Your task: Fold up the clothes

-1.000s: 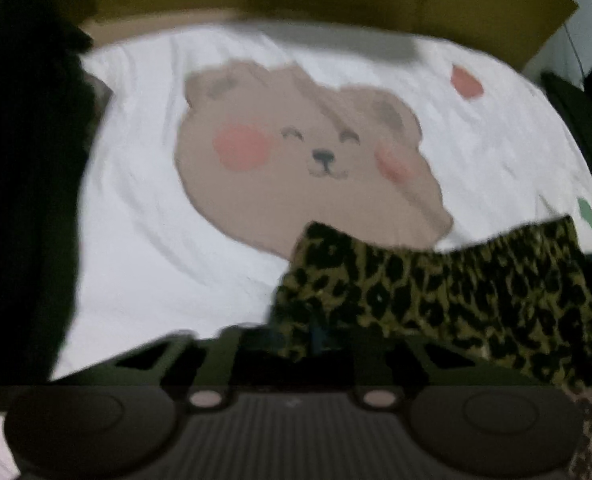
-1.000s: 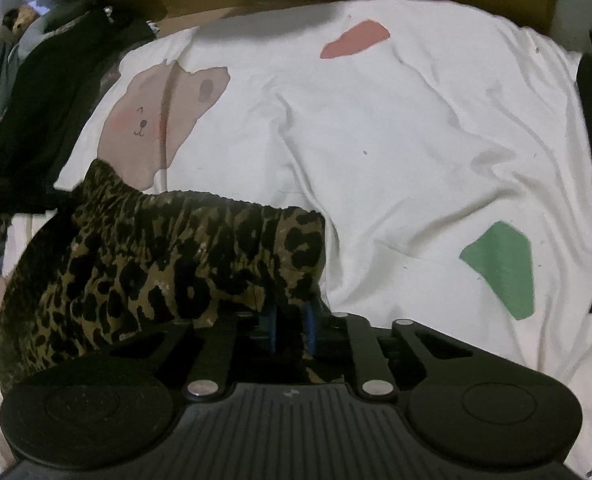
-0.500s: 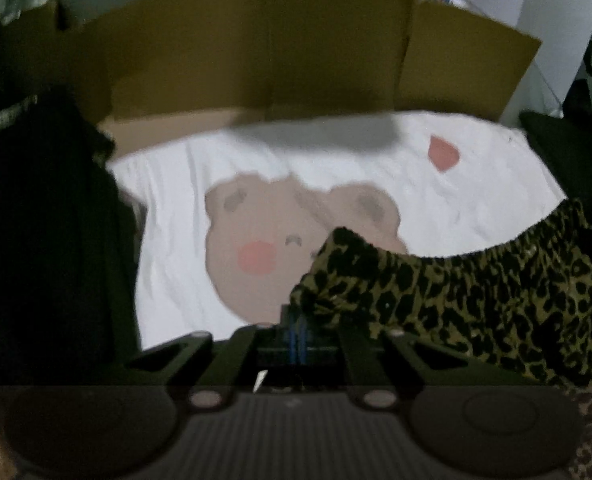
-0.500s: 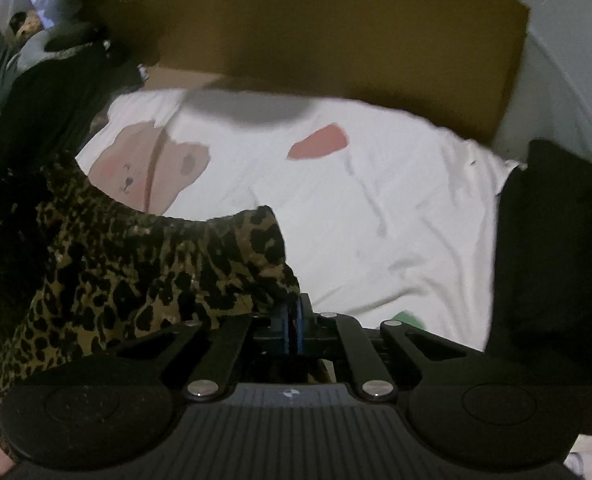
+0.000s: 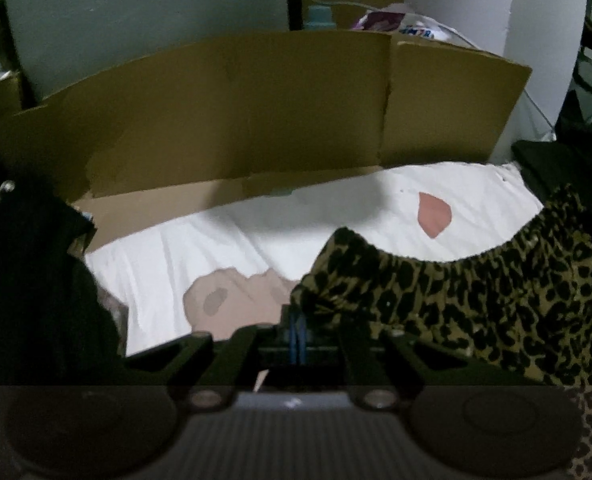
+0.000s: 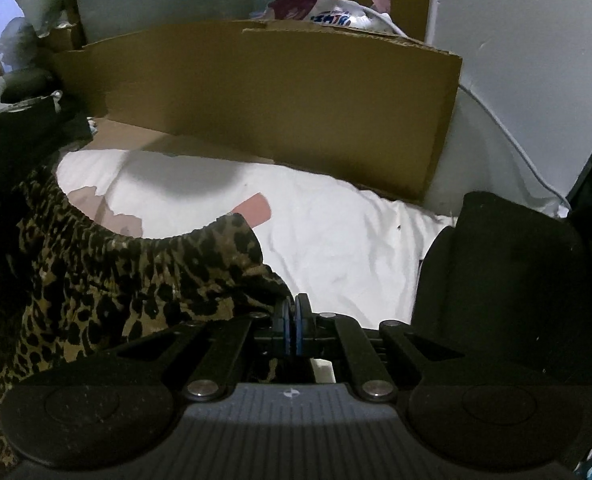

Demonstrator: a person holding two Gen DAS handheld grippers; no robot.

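Note:
A leopard-print garment [image 5: 476, 300] with an elastic waistband hangs stretched between both grippers above a white bedsheet [image 5: 216, 248] printed with a bear. My left gripper [image 5: 298, 320] is shut on the garment's left waistband corner. In the right wrist view the same leopard-print garment [image 6: 136, 280] sags to the left, and my right gripper [image 6: 294, 312] is shut on its right corner, blue pads pressed together.
A brown cardboard sheet [image 5: 256, 120] stands upright behind the bed. A dark clothing pile [image 5: 28, 280] lies at the left, and a black folded garment [image 6: 504, 280] sits on the white bedsheet [image 6: 356, 240] at the right. A grey wall [image 6: 516, 60] and a cable are behind.
Both grippers have risen and tilted upward with the leopard garment lifted off the sheet. The cardboard and wall came into view; the bear print slid down, mostly hidden now.

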